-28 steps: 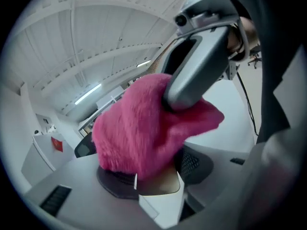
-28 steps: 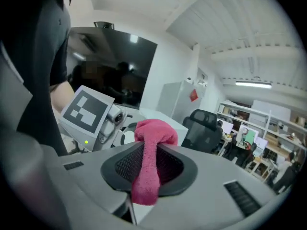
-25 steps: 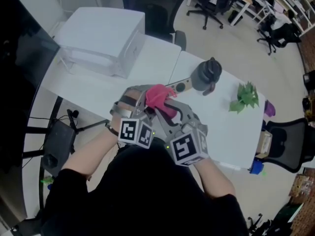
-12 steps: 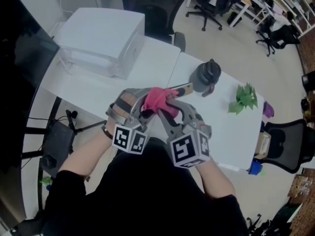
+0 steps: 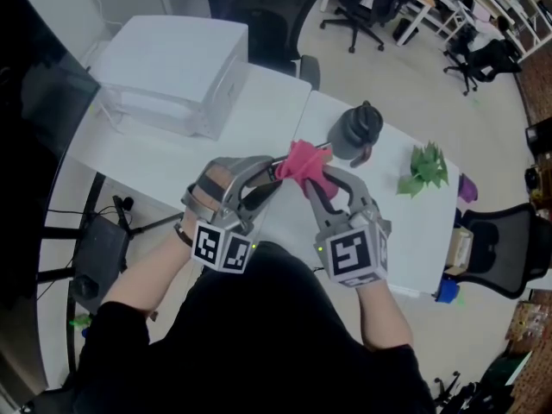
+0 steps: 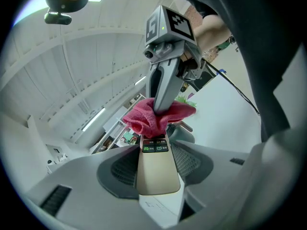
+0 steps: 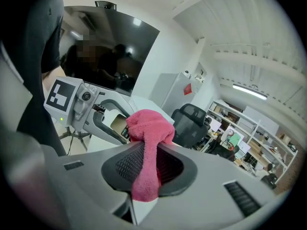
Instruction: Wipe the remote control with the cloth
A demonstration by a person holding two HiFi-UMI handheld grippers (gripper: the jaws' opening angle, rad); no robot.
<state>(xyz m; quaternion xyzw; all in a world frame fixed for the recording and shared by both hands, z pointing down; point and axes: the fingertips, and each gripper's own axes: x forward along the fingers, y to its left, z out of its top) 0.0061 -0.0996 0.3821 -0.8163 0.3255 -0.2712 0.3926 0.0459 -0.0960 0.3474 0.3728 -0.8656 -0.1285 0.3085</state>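
My left gripper [image 5: 261, 182] is shut on the remote control [image 6: 156, 169], a long beige body with dark buttons at its far end, held out above the white table [image 5: 259, 115]. The pink cloth [image 5: 302, 159] is bunched over the remote's far end. My right gripper [image 5: 316, 179] is shut on that cloth and meets the left gripper nose to nose. In the left gripper view the cloth [image 6: 156, 117] covers the remote's tip, with the right gripper [image 6: 162, 110] reaching in from above. In the right gripper view the cloth [image 7: 149, 128] hangs between the jaws, and the remote [image 7: 120, 123] shows behind it.
A white box-shaped machine [image 5: 177, 72] stands at the table's far left. A dark grey jug [image 5: 355, 132] sits just beyond the cloth, and a green plant [image 5: 424, 169] lies to its right. Office chairs [image 5: 362, 7] stand on the floor behind.
The right gripper has moved right and slightly up with the cloth, sliding it along the remote toward its far end. The left gripper has barely shifted.
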